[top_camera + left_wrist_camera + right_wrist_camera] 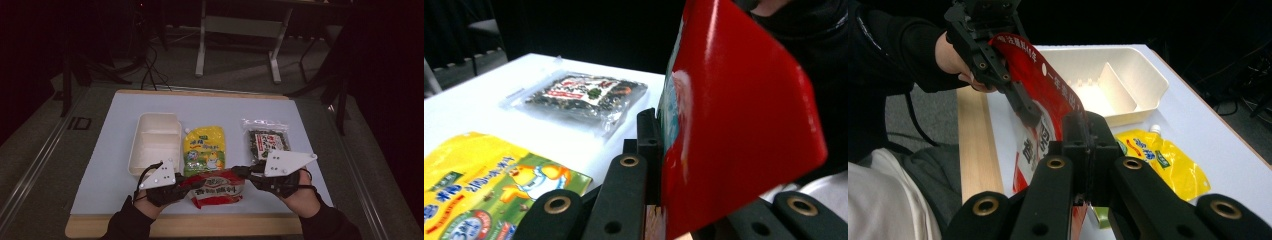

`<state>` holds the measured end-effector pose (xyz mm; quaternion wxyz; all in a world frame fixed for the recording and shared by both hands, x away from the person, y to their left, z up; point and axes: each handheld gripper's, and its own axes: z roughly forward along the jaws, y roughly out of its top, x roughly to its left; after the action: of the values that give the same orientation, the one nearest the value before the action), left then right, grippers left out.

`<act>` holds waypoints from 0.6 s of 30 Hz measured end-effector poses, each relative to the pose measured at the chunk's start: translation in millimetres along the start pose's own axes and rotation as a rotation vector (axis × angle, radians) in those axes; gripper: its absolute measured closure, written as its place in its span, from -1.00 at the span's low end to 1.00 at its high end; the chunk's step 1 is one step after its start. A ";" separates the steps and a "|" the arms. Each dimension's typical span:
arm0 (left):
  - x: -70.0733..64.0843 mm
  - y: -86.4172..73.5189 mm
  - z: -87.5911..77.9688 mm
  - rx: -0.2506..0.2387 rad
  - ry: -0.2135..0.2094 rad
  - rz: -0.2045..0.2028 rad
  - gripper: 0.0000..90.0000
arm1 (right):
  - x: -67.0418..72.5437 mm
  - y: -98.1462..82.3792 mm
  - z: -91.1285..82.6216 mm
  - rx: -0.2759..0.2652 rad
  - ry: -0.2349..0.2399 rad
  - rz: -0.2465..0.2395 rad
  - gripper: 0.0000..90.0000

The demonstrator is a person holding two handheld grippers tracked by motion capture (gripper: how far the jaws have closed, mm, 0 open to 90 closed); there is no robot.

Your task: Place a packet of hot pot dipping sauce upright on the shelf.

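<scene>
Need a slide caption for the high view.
Both grippers pinch a red snack bag near the table edge.

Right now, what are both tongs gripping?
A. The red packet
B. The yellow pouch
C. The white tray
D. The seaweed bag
A: the left tongs and the right tongs each pinch one end of the red packet, while the yellow pouch, seaweed bag and white tray lie untouched on the table.

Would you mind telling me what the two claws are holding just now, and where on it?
Both hold the red packet: the left claw is shut on its left edge, the right claw on its right edge.
</scene>
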<state>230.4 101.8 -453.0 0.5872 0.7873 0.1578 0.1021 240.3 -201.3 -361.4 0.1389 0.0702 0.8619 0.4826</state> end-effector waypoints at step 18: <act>-1.3 31.9 -4.4 -0.044 0.000 0.029 1.00 | -13.1 -32.9 21.3 0.012 0.082 0.111 0.72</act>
<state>231.7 96.9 -421.1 0.6027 0.7765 0.1439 0.1140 259.8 -204.6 -397.7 0.0763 0.0987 0.8644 0.4870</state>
